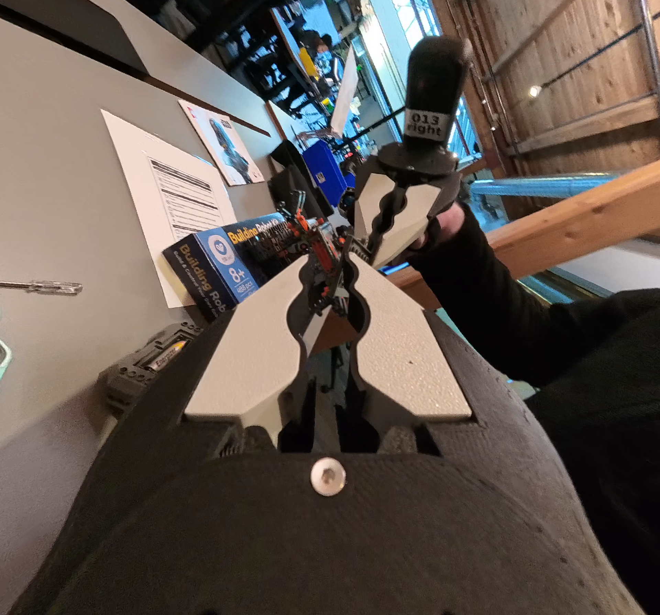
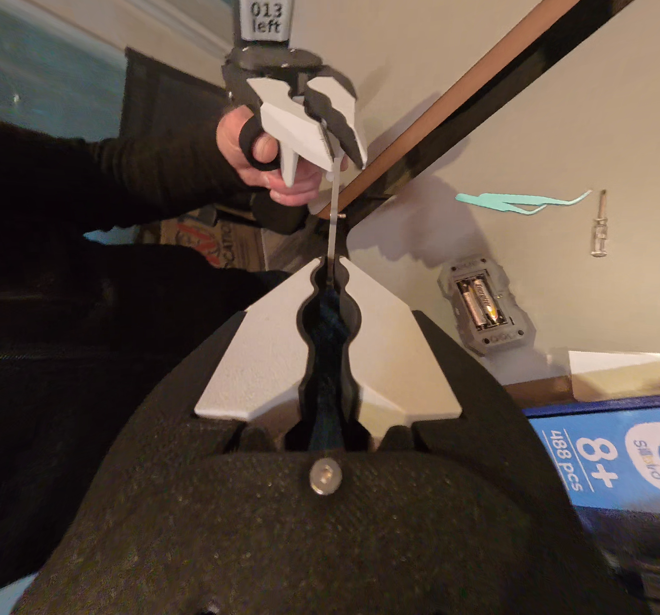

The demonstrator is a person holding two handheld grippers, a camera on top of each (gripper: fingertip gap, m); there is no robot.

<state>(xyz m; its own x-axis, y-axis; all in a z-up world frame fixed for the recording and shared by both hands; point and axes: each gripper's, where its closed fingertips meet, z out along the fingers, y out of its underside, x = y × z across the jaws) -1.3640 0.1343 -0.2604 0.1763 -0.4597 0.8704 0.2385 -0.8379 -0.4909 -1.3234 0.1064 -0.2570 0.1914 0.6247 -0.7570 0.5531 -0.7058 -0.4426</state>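
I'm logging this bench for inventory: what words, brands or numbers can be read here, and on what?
I won't quote writing; these bear it:
White label on the left gripper handle: legible.
White label on the right gripper handle: legible.
Blue box: legible print.
Batteries in grey holder: brand print.
Printed sheet: too small.
Thin pale strip, clamped by both grippers: no writing seen.

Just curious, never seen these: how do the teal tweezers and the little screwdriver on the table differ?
The tweezers are teal and two-pronged; the screwdriver has a clear handle and one straight shaft. The tweezers lie crosswise to the screwdriver. Both rest on the grey table.
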